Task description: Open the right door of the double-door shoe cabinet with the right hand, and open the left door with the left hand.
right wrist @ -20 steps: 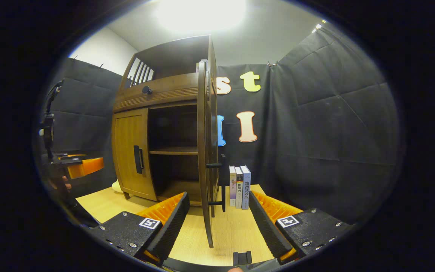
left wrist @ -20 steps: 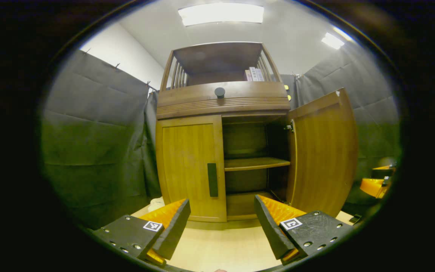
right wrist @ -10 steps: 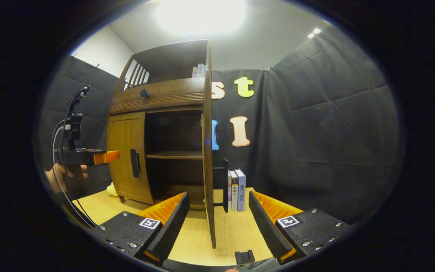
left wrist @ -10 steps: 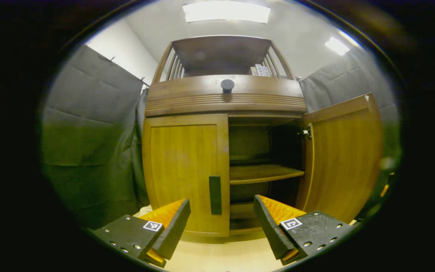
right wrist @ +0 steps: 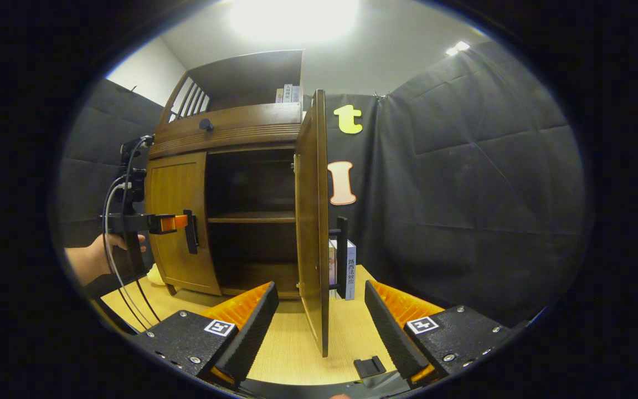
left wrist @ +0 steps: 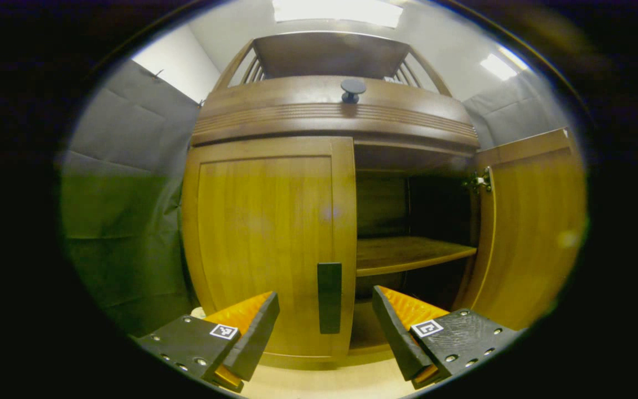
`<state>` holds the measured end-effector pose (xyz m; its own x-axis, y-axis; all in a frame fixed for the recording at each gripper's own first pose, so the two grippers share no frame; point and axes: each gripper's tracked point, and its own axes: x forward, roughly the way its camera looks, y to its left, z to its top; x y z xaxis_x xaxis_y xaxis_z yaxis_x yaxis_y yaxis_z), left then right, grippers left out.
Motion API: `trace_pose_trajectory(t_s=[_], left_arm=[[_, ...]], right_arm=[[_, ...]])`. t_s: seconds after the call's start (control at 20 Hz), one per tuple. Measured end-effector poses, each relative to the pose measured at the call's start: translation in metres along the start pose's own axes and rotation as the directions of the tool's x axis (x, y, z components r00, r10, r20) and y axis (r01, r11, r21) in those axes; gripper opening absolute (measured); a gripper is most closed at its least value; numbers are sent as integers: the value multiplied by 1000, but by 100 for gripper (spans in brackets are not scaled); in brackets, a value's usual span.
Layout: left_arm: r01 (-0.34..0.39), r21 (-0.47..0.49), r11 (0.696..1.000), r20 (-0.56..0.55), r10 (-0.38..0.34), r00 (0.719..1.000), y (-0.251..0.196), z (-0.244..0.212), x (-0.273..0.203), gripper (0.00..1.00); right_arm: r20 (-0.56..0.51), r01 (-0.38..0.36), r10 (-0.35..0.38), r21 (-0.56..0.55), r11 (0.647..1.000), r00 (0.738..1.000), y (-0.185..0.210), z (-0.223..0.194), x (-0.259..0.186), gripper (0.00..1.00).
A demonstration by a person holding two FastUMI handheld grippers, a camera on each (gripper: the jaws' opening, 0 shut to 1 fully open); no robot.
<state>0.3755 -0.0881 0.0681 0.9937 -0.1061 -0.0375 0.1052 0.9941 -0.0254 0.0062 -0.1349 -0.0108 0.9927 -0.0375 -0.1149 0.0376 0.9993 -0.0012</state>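
Both claws (left wrist: 325,327) (right wrist: 322,324) wide; cabinet (right wrist: 230,130) on pale wood table (right wrist: 291,349), dark cloth walls.

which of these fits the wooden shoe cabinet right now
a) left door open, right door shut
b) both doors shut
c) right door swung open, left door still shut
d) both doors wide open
c: in the left gripper view the brown wooden right door stands swung out from its hinge, baring the inner wooden shelf, while the left wooden door with its dark vertical bar handle sits flush in the cabinet front.
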Motion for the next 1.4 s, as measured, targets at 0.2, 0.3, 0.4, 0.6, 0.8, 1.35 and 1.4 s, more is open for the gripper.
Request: trace_pose_trajectory(t_s=[0.2, 0.3, 0.4, 0.6, 0.8, 1.35, 1.4], left_arm=[[8, -15, 1000, -32, -8, 999, 2, -18, 37, 93], [15, -21, 1000, -39, -16, 999, 0, -22, 50, 89], [19, -19, 1000, -46, -20, 999, 2, -29, 61, 100], [22, -14, 1000, -59, -22, 998, 1, -41, 79, 83], [64, -30, 997, -56, -66, 996, -3, -45, 84, 73], [75, -38, 997, -44, -76, 996, -6, -40, 52, 25], [69, -30, 997, -41, -70, 997, -2, -41, 42, 25]], right_arm=[[-24, 23, -23, -6, 1000, 999, 6, -5, -3, 97], [-32, 40, -41, -12, 999, 999, 11, -9, 0, 96], [-35, 56, -57, -10, 998, 998, 14, -8, 2, 96], [-38, 73, -74, -15, 997, 997, 27, -7, 4, 96], [-51, 88, -89, -23, 996, 995, 39, -11, 9, 96], [-49, 7, -8, -5, 1000, 999, 71, -9, 6, 96], [-46, -9, 9, -5, 1000, 999, 72, -7, 6, 96]])
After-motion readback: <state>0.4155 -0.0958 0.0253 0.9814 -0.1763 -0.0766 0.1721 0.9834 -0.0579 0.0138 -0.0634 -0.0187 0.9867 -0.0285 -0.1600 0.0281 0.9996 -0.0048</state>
